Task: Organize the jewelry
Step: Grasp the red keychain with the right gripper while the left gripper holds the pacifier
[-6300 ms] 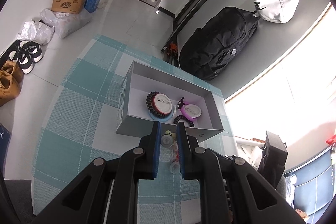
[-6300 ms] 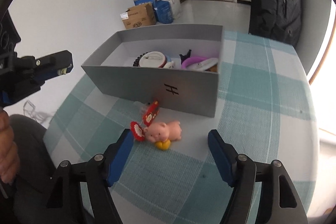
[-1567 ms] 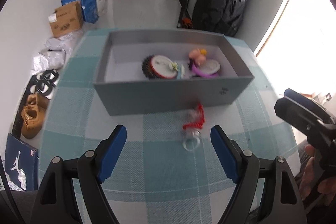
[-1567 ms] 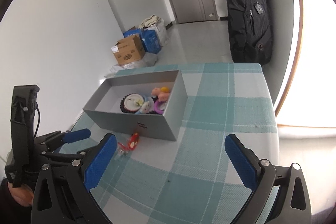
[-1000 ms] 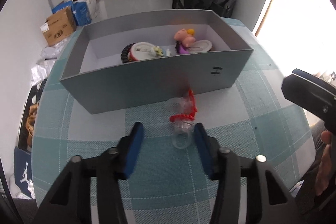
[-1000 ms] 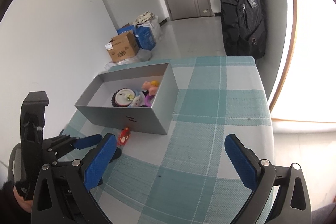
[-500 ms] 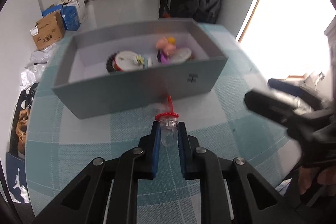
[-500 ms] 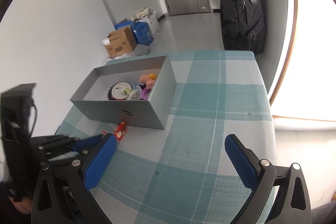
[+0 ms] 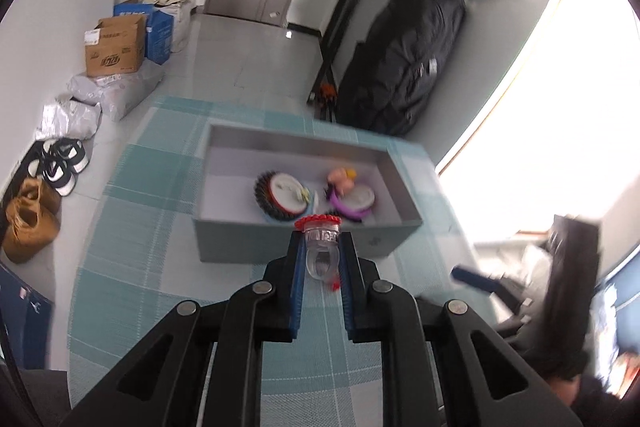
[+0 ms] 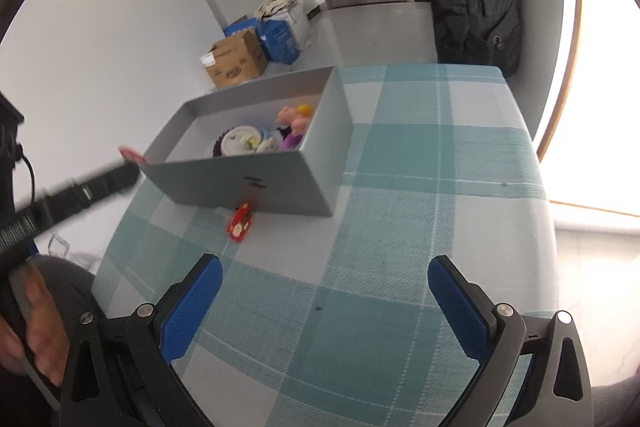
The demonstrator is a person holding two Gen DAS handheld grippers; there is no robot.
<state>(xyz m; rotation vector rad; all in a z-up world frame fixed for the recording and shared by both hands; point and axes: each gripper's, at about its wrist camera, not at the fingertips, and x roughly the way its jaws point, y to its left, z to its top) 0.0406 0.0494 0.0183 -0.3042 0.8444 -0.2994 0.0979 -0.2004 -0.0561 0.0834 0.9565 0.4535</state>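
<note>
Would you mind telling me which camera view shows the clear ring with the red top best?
The left wrist view: the clear ring sits centred and close between the left gripper's pads. The right wrist view shows only a blurred red tip beside the grey box.

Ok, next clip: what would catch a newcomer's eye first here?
First, the left tool, shut on a small clear ring with a red top, raised in front of the open grey cardboard box. Next, the box's bright contents, a pink pig figure among them. Then the small red charm lying on the teal checked tablecloth, against the box's front wall.
</note>
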